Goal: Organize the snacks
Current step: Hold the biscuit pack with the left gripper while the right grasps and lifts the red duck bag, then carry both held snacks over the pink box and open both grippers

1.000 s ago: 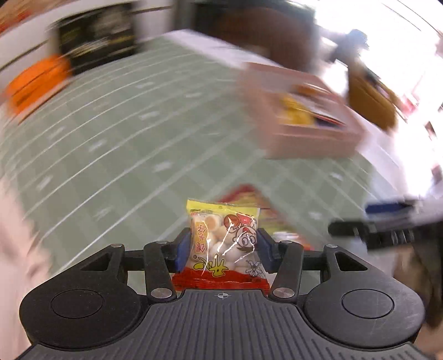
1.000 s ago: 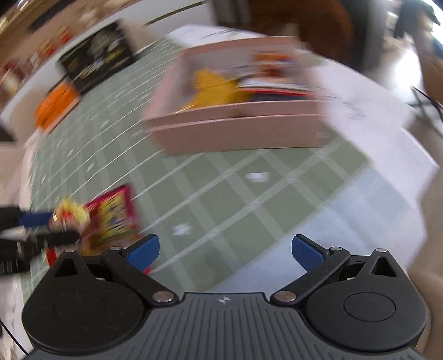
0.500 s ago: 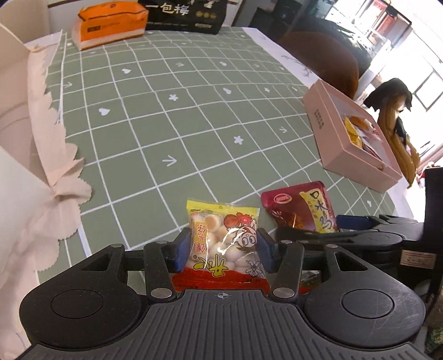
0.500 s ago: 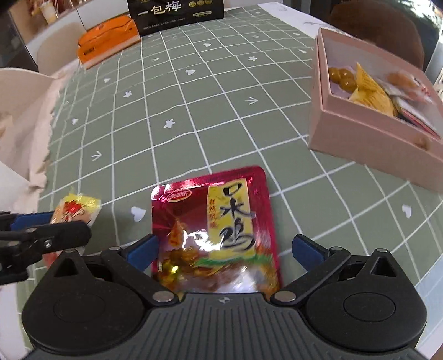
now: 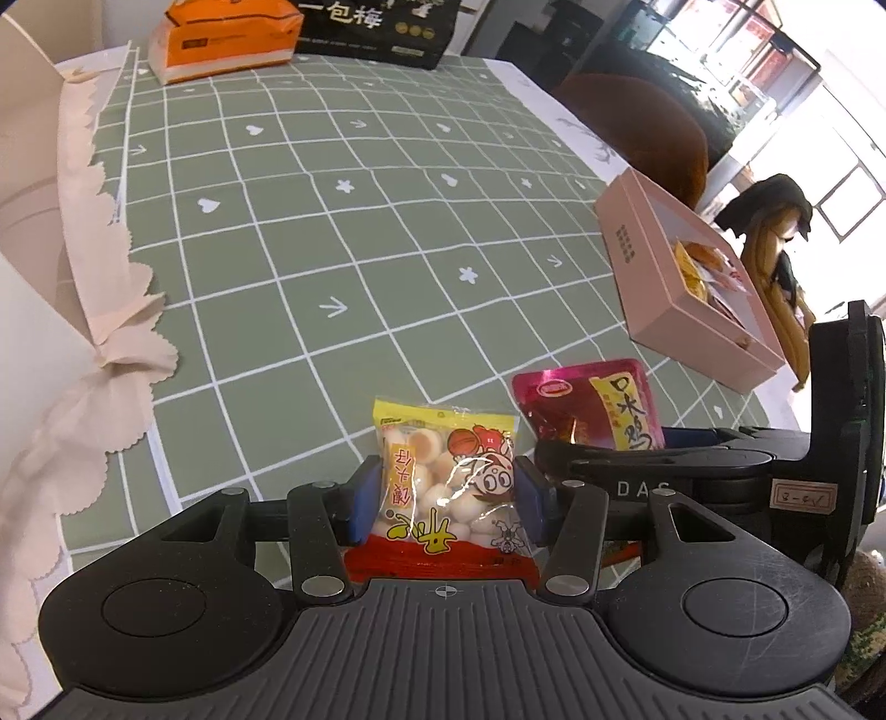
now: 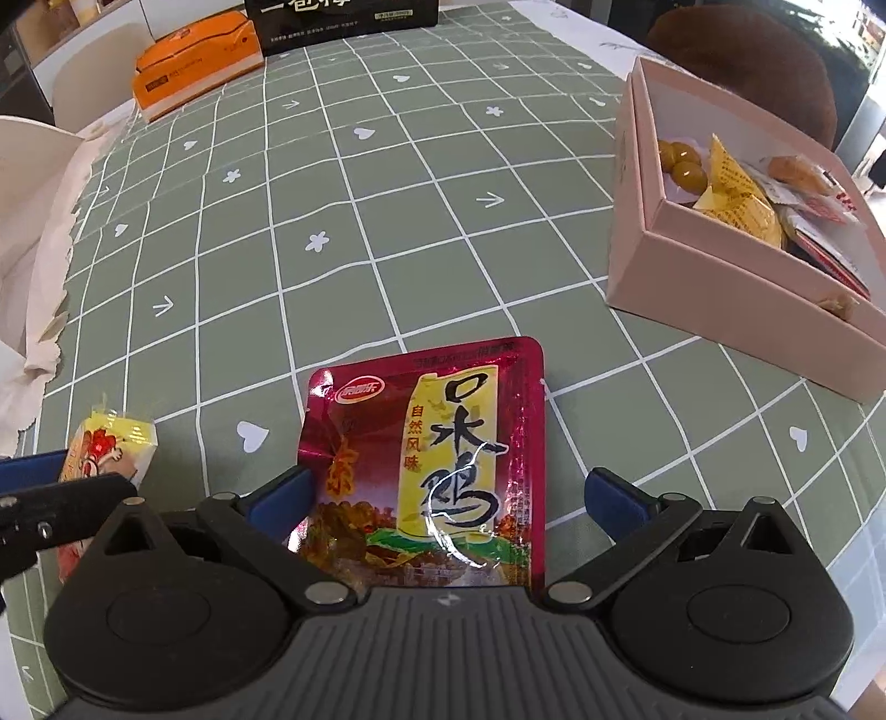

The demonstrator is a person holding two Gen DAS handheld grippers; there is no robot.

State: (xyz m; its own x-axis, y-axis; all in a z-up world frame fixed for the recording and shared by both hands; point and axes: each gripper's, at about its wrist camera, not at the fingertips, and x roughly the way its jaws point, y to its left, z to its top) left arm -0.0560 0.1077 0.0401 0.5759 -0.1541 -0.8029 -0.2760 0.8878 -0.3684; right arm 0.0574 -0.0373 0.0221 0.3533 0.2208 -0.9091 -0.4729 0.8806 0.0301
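Note:
My left gripper [image 5: 447,498] is shut on a yellow and red biscuit packet [image 5: 443,482], held just above the green checked tablecloth [image 5: 332,249]. My right gripper [image 6: 448,493] is open, with its blue pads on either side of a red snack pouch [image 6: 437,454] that lies flat on the cloth. The pouch also shows in the left wrist view [image 5: 598,404]. The biscuit packet shows at the left in the right wrist view [image 6: 105,443]. A pink open box [image 6: 720,282] holding several snacks stands to the right, also in the left wrist view [image 5: 664,293].
An orange tissue pack [image 6: 194,66] and a black bag with white lettering [image 6: 343,22] stand at the table's far end. A cream scalloped paper bag [image 5: 66,277] lies at the left edge. A brown chair back [image 5: 648,133] stands behind the table.
Both grippers swung back from the box side to the near table. The right gripper came down around the red pouch. The left gripper has kept hold of the biscuit packet.

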